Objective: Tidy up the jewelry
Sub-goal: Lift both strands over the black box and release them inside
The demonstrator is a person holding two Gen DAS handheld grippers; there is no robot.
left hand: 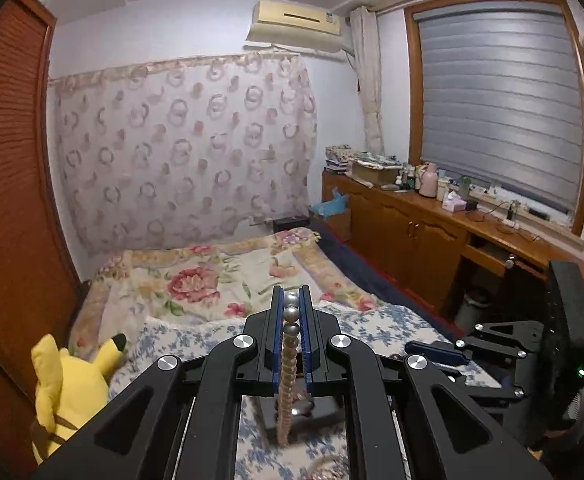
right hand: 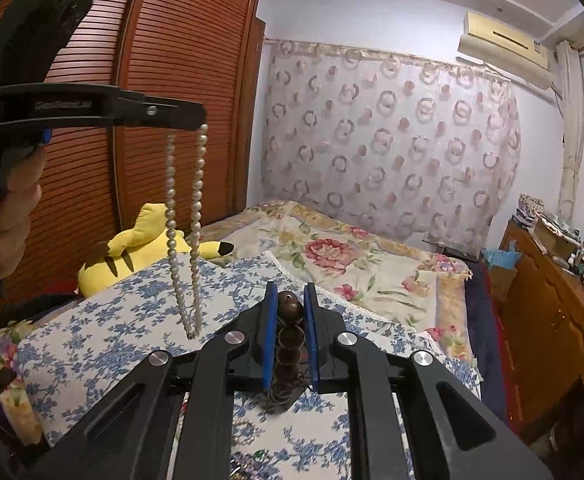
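Left gripper is clamped tight on a pearl necklace: grey-white beads sit between the blue pads and a double strand of smaller pinkish pearls hangs below the jaws, over the blue floral cloth on the bed. From the right wrist view the same left gripper is high at upper left, held by a hand, with the pearl necklace hanging as a long loop whose bottom end is right at the blue floral cloth; can't tell if it touches. Right gripper is pinched on a string of dark brown wooden beads: the top bead is wedged between the blue pads, and the rest run down between the fingers with a dark tassel or chain hanging at the bottom. More jewelry lies on the cloth under the right gripper; it is blurry, pale beads and something with green stones. In the left wrist view the right gripper is low at right, side-on, its jaws not readable from there. A yellow plush toy lies by the wardrobe, beyond the cloth.
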